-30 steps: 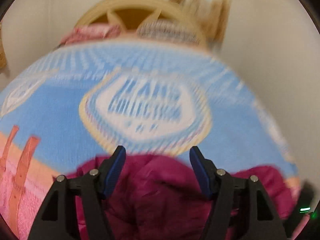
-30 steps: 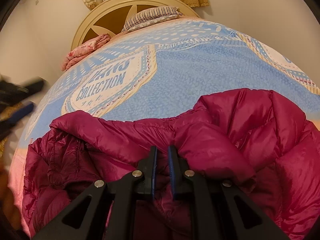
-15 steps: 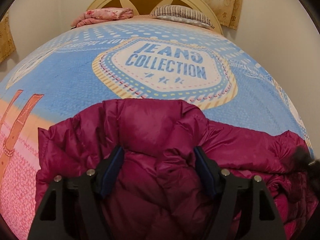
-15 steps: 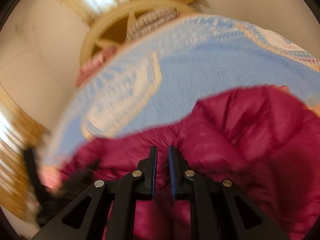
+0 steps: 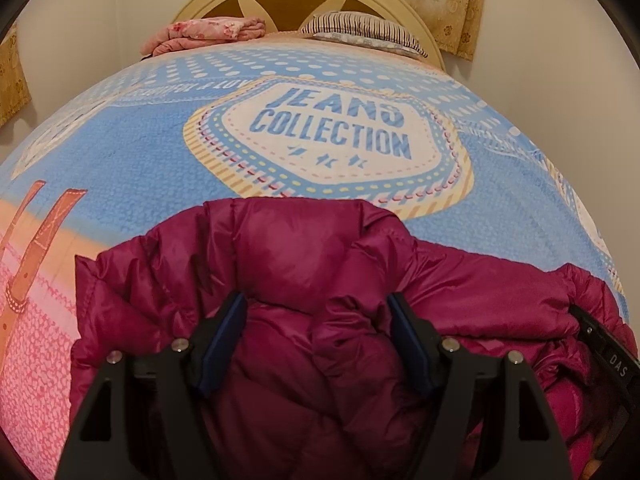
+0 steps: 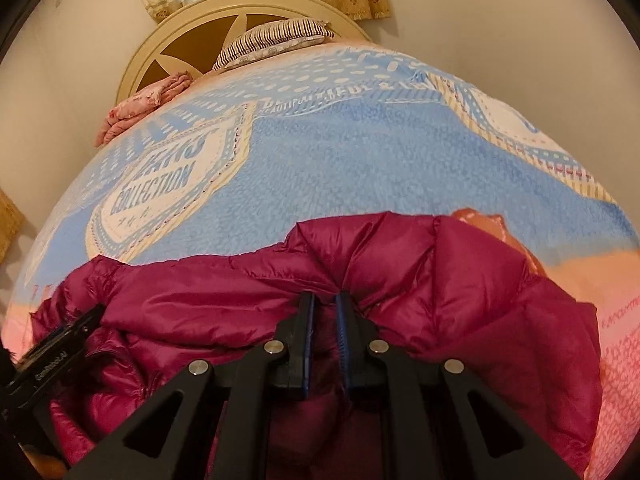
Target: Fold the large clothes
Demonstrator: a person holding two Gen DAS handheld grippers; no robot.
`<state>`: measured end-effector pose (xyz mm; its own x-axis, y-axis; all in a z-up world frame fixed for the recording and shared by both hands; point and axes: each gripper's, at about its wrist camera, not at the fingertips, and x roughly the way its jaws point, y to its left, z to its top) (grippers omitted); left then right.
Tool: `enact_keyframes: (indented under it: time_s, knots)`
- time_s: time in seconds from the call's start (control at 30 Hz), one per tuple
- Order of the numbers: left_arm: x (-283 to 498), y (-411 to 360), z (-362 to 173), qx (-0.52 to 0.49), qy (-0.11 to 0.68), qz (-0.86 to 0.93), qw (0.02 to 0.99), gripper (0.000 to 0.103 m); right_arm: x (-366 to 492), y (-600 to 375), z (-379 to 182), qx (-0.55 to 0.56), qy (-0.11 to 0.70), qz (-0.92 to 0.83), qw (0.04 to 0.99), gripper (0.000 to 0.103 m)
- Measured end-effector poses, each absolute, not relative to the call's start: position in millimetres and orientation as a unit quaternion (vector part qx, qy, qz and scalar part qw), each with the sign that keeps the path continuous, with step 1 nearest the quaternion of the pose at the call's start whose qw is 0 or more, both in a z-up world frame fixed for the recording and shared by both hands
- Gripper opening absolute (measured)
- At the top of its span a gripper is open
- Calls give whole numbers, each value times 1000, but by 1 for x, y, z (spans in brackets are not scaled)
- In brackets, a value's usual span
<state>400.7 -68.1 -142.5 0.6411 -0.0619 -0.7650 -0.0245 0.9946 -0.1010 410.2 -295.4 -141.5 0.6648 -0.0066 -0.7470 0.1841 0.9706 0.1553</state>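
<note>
L wrist view: the left gripper (image 5: 316, 344) had just been widening its fingers, now spread well apart w/ puffy magenta down jacket (image 5: 320, 272) bulging between them but unpinched, prob. a fold just let go on the fleecy blue bed cover (image 5: 140, 152). R wrist view: the right gripper (image 6: 325, 340) had fingers nearly together, pinching a glossy quilted ridge, likely to drag that side over.
</note>
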Motion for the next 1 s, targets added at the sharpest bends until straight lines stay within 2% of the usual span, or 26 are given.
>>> enact_keyframes:
  time_s: [0.2,0.33,0.47,0.7,0.77,0.8,0.83,0.87,1.0]
  knots:
    - [405,-70,-143,-48,430,-15,901,81,424,-291,-140,69,409,-78,906,11]
    - [403,-56,-125,-80,453,-47,887,81,415,-311,-131,127,416,-49,899,11]
    - [364,-24,-84,-105,408,-86,903,81,346,-336,-81,197,336,-27,921,11]
    - [253,43,-54,-93,361,-166,913,81,188,-348,-29,163,301,-15,940,12]
    - [222,61,-54,-89,351,-181,914,85,142,-347,-23,159,298,-16,941,29]
    - [206,70,-55,-91,346,-190,914,90,120,-346,-22,157,294,-18,943,58]
    - [189,80,-58,-97,340,-201,914,92,91,-343,-20,154,283,-25,946,82]
    - [180,85,-59,-100,337,-209,913,94,72,-342,-19,152,275,-28,949,85]
    - [133,109,-74,-106,344,-235,903,94,8,-329,-26,129,309,-26,942,86]
